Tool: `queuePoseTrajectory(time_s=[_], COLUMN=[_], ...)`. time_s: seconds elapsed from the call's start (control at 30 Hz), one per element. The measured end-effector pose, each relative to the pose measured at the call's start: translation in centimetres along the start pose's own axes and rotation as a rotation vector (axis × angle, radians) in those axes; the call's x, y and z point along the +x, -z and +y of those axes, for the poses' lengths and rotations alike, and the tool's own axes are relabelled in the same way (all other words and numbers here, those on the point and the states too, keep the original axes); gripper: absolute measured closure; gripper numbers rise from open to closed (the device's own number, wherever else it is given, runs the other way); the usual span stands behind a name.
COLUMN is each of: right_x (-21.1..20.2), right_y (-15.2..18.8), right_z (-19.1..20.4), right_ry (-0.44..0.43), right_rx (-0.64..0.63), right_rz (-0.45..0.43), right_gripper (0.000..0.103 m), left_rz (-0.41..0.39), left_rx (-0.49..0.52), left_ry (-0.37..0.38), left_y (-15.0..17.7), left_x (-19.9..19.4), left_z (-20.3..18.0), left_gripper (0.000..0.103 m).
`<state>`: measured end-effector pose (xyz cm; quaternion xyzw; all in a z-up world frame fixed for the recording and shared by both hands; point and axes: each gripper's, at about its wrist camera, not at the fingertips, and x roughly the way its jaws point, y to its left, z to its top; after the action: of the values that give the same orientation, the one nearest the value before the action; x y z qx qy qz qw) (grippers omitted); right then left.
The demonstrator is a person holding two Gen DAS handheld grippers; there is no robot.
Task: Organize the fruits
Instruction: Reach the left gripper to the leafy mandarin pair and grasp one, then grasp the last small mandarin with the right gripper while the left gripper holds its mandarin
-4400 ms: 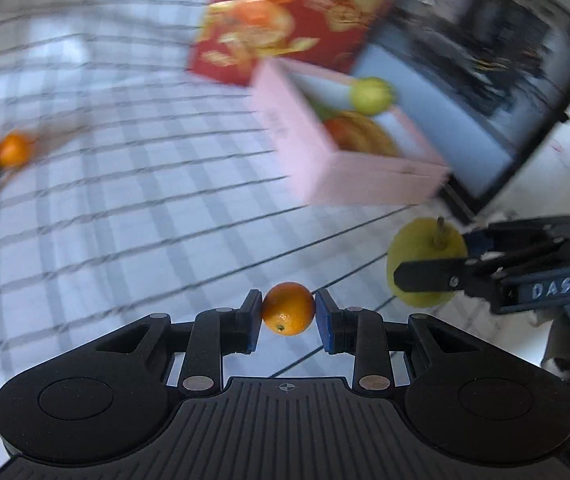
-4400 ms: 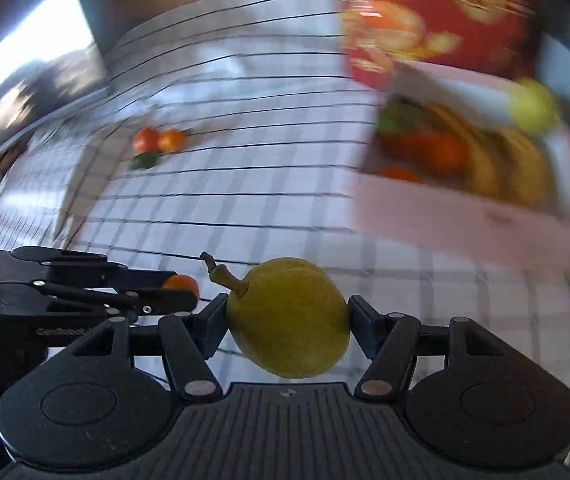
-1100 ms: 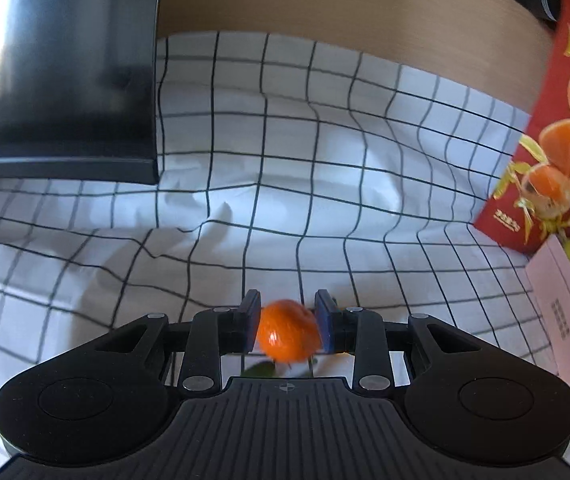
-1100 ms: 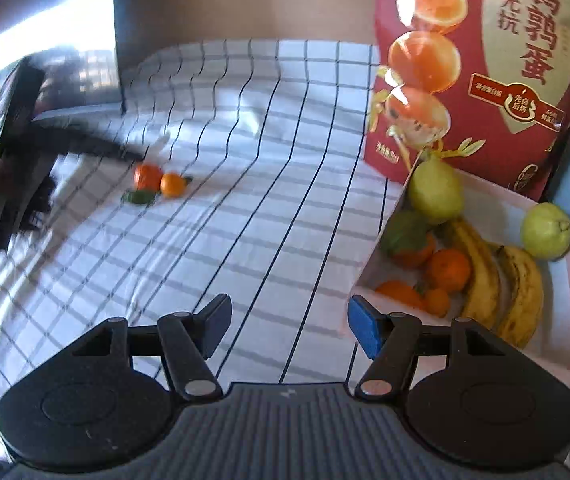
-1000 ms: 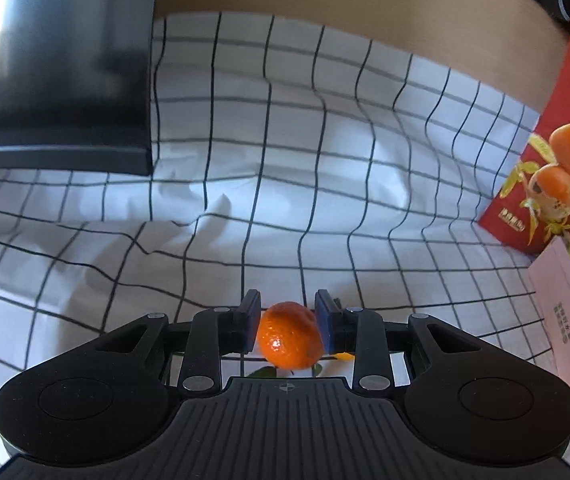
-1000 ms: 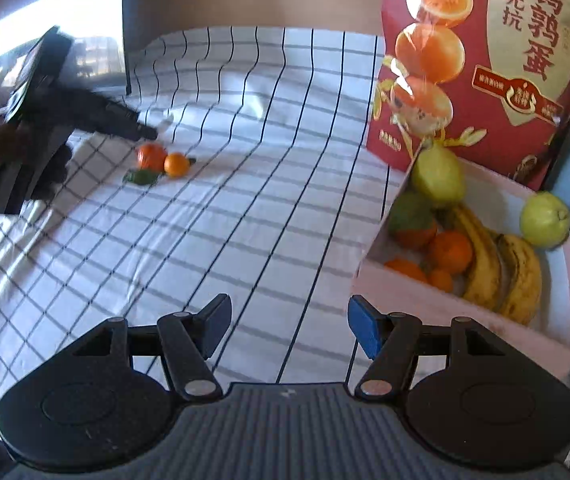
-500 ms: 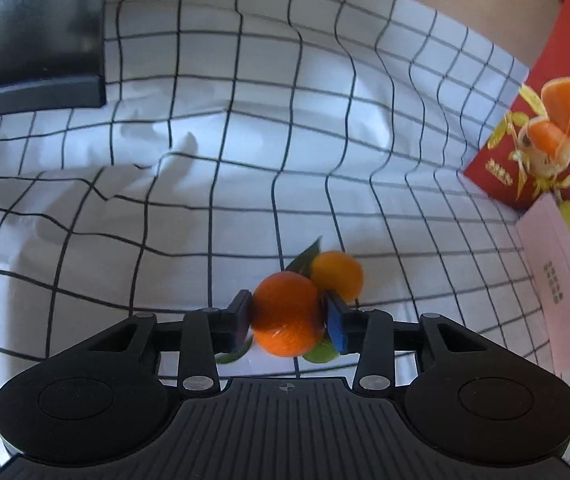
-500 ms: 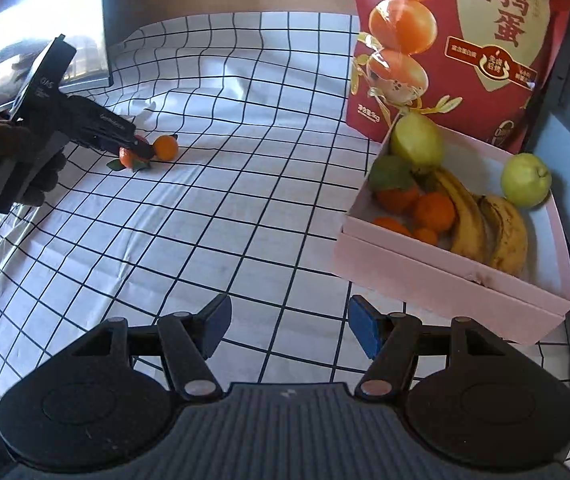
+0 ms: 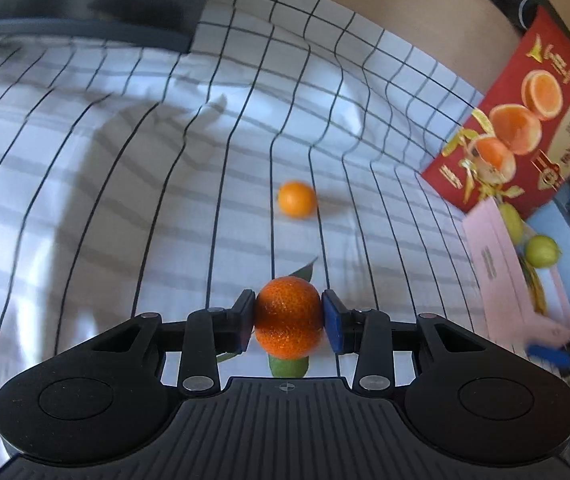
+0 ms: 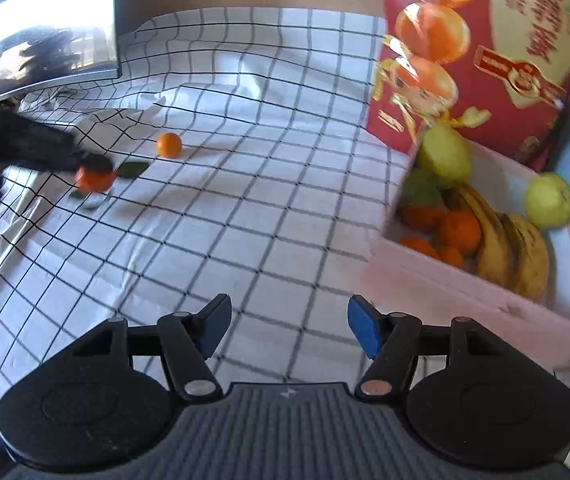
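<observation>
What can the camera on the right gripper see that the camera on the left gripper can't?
Only the right wrist view shows the bananas and oranges inside the pink box, plus the open right gripper.

Only the left wrist view shows, up close, the left gripper squeezing the leafy orange.

Both show the small orange loose on the checked cloth, the red bag and the pink box.

the white black-gridded tablecloth [image 10: 269, 208] lies bare across the middle, giving wide passage ahead of the open right gripper [image 10: 289, 330]. at its two o'clock the pink cardboard fruit box [image 10: 465, 288] blocks the way, the tall red printed bag [image 10: 485, 52] upright just behind it. at eleven o'clock a small loose orange [image 10: 169, 145] sits alone; the dark flat monitor [image 10: 45, 44] walls the ten o'clock edge.
</observation>
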<state>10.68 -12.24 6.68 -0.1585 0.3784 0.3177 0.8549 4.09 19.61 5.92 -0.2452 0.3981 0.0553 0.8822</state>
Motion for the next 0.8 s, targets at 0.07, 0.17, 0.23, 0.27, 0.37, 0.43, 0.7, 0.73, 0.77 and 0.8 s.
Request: queuePoseTrajectory(time_s=[0.07, 0.17, 0.23, 0.27, 0.37, 0.43, 0.7, 0.73, 0.77, 0.8], right_x=[0.9, 2.5, 3.7, 4.3, 6.6, 8.4, 15.9, 16.5, 17.0, 17.3], right_y=[-0.8, -2.5, -4.0, -4.7, -7.1, -8.6, -13.5, -13.7, -13.9, -14.0], right_z=[1.2, 3.2, 4.5, 5.0, 6.7, 7.7, 11.8, 12.0, 12.1, 12.2], right_ry=[-0.002, -0.030, -0.070, -0.084, -0.104, -0.113, -0.119, -0.112, -0.107, -0.110], right_rx=[-0.027, -0.059, -0.071, -0.074, -0.073, -0.068, -0.112, -0.112, -0.108, -0.105], right_rz=[-0.012, -0.022, -0.028, -0.033, -0.069, -0.106, -0.071, -0.059, -0.047, -0.037], right_gripper=[0.038, 0.038, 0.037, 0.037, 0.033, 0.033, 0.046, 0.048, 0.049, 0.052], left_rz=[0.005, 0.012, 0.013, 0.012, 0.011, 0.008, 0.008, 0.005, 0.002, 0.001], left_rx=[-0.006, -0.019, -0.033, -0.038, -0.028, -0.030, -0.056, -0.061, -0.063, -0.060], left_ry=[-0.010, -0.033, -0.037, -0.039, -0.042, -0.055, -0.079, -0.081, -0.082, -0.080], left_y=[1.5, 3.5, 4.6, 5.1, 6.3, 7.0, 8.9, 9.0, 9.0, 8.9], left_x=[-1.3, -2.9, -3.8, -4.3, -5.3, -5.9, -8.2, -8.4, -8.5, -8.6], left_z=[0.0, 0.0, 0.1, 0.2, 0.4, 0.6, 1.7, 1.9, 2.0, 2.1], left_gripper=[0.062, 0.062, 0.062, 0.062, 0.062, 0.062, 0.062, 0.062, 0.062, 0.062])
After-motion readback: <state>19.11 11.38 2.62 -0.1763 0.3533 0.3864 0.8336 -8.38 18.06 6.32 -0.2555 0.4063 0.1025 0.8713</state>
